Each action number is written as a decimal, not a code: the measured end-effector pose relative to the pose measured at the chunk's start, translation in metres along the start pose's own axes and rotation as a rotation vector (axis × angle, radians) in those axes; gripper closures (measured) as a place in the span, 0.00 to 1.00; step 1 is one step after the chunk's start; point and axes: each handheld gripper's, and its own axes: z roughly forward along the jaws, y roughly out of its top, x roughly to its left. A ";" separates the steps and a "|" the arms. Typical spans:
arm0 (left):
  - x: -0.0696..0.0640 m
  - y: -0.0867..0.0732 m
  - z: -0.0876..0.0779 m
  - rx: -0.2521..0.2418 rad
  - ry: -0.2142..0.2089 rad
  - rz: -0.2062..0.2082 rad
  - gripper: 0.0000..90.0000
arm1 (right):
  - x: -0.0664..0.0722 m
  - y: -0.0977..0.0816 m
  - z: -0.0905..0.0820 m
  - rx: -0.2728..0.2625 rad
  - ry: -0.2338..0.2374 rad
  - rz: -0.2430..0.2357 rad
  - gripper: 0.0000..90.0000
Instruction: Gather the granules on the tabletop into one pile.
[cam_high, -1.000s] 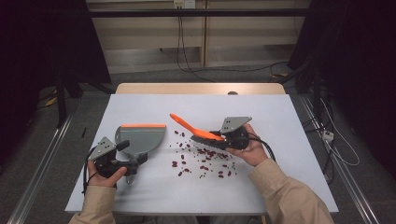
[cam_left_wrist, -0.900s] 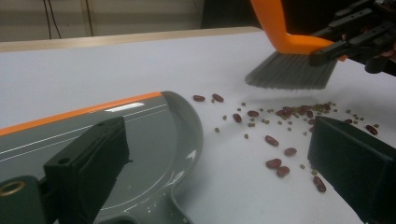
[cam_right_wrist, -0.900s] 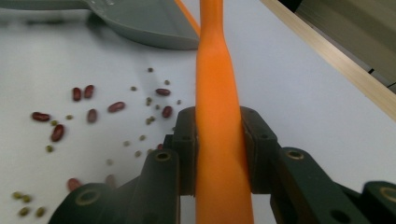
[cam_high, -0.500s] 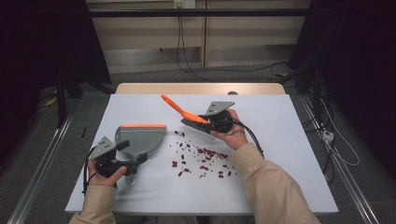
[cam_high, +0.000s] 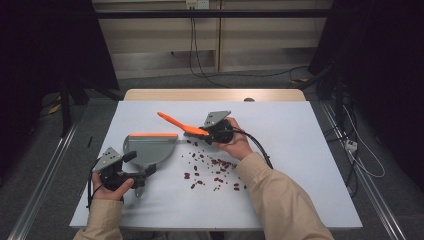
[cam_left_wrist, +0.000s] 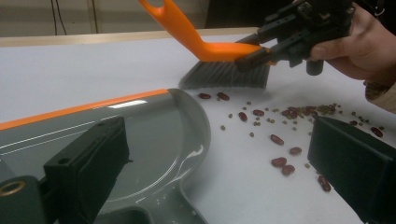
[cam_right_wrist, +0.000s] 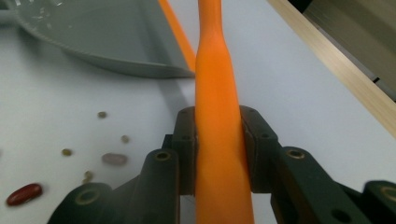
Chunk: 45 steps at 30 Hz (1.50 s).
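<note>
A grey dustpan (cam_high: 150, 148) with an orange front lip lies flat on the white table, left of centre. My left gripper (cam_high: 140, 163) sits at its rear end, and its jaws stand wide apart, one over the pan (cam_left_wrist: 140, 140), one over the table. My right gripper (cam_high: 202, 132) is shut on the orange brush (cam_right_wrist: 217, 116), with both pads pressed to the handle. The grey bristles (cam_left_wrist: 224, 74) rest on the table just right of the pan's lip. Red beans (cam_high: 212, 170) and small green ones (cam_left_wrist: 280, 149) lie scattered to the right of the pan.
The white table (cam_high: 310, 165) ends in a wooden strip (cam_high: 215, 95) at the far edge. A black cable (cam_high: 257, 145) trails from the right gripper across the person's sleeve. Grey floor with rails lies on both sides.
My right gripper has carried the brush leftward, from over the bean pile to beside the dustpan's lip. The left gripper and the dustpan have stayed put.
</note>
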 end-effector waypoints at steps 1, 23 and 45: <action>0.000 0.000 0.000 0.000 0.000 0.001 0.06 | 0.002 -0.001 -0.001 -0.007 0.012 -0.002 0.79; -0.001 0.000 -0.001 -0.001 0.002 0.004 0.06 | 0.045 -0.013 -0.033 -0.031 0.154 -0.100 0.78; -0.002 0.001 0.000 0.004 0.001 0.011 0.06 | 0.056 -0.013 -0.054 -0.069 0.142 -0.090 0.79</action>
